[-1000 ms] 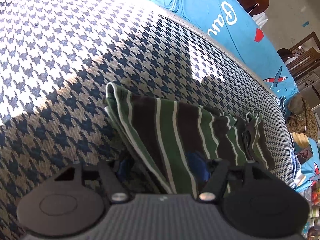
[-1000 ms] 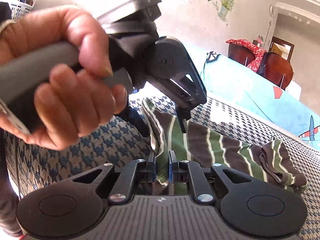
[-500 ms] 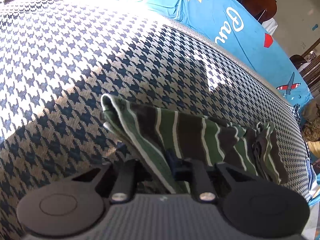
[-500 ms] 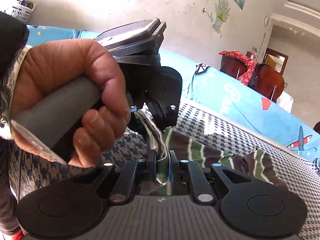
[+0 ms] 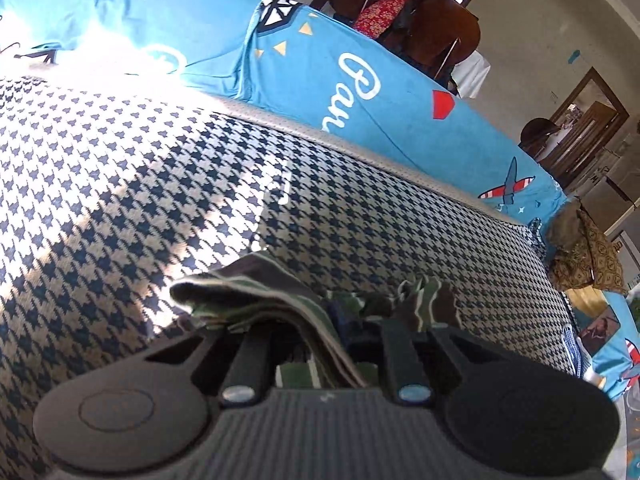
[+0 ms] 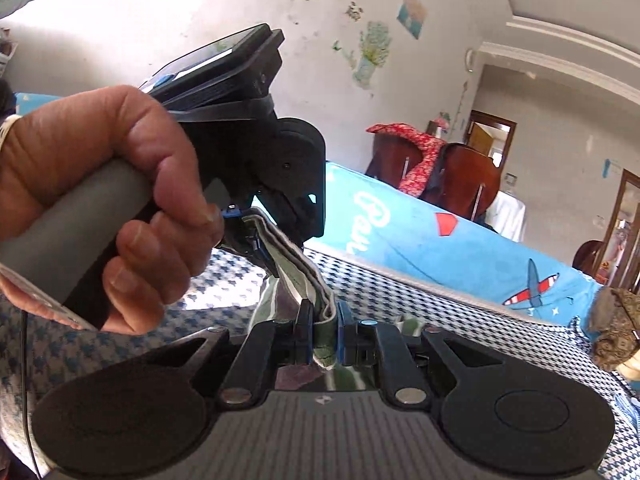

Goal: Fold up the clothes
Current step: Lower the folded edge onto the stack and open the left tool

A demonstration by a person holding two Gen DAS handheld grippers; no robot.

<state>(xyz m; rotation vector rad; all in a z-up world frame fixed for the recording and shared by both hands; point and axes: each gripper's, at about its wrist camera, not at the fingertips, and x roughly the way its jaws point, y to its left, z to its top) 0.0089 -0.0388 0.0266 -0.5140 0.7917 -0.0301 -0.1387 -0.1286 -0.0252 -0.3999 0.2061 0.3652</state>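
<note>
white cursive lettering stands on the blue sheet (image 5: 400,92) beyond the houndstooth surface. in the left wrist view it reads "gau" or "pau", the rest cut off by the edge of that surface; in the right wrist view the same script (image 6: 370,216) shows only its first few letters, again unclear whether "p" or "g" leads. no other words, numbers or brand marks can be read in either view.

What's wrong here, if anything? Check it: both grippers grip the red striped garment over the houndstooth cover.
The colour is wrong. The right wrist view shows the striped garment is green and brown, not red. Both the right gripper and left gripper grip it over the houndstooth cover.
</note>
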